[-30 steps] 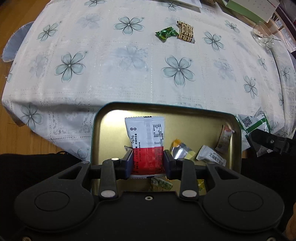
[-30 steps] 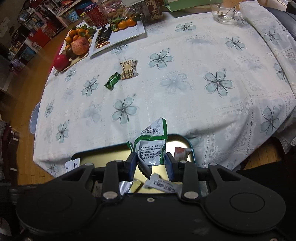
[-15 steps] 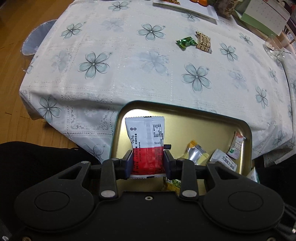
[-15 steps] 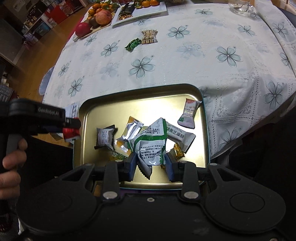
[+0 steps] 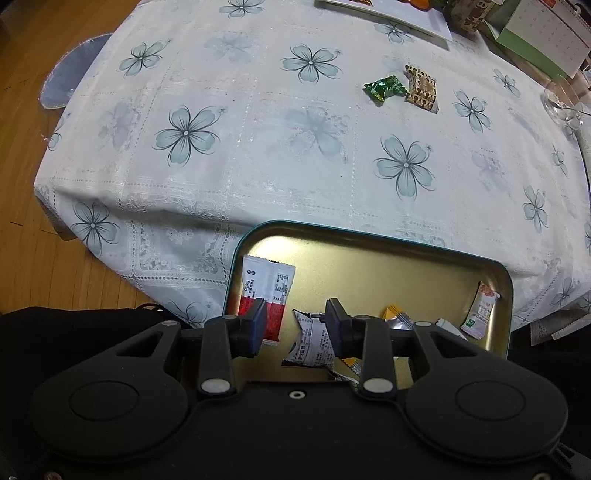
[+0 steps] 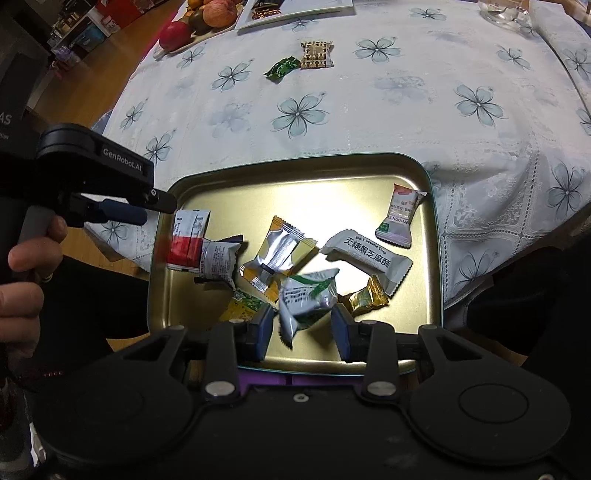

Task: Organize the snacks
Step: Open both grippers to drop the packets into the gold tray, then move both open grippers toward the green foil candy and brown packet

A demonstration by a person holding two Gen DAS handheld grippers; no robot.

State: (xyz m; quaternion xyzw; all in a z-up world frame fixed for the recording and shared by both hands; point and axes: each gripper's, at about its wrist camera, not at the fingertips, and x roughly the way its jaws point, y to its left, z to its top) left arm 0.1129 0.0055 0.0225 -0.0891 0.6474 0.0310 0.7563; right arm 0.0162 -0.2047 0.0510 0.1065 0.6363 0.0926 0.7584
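A gold tin tray (image 5: 369, 266) (image 6: 303, 177) with a teal rim sits at the near table edge and holds several wrapped snacks. My left gripper (image 5: 295, 325) is open above the tray's left end; the red-and-white packet (image 5: 264, 291) (image 6: 186, 240) lies loose by its left finger. My right gripper (image 6: 303, 328) is open; the green-and-white packet (image 6: 306, 299) lies blurred between its fingers, no longer pinched. A green candy (image 5: 384, 86) (image 6: 282, 67) and a brown patterned snack (image 5: 423, 86) (image 6: 317, 54) lie on the flowered tablecloth farther back.
The left gripper's body (image 6: 96, 173), held by a hand, shows in the right wrist view. A fruit plate (image 6: 199, 18) and a white board (image 6: 295, 9) stand at the far edge. A glass bowl (image 5: 565, 99) sits far right. Wooden floor (image 5: 37, 258) lies left.
Both grippers have opened. The left let go of the red-and-white packet, the right let go of the green-and-white packet; both packets have dropped into the tray.
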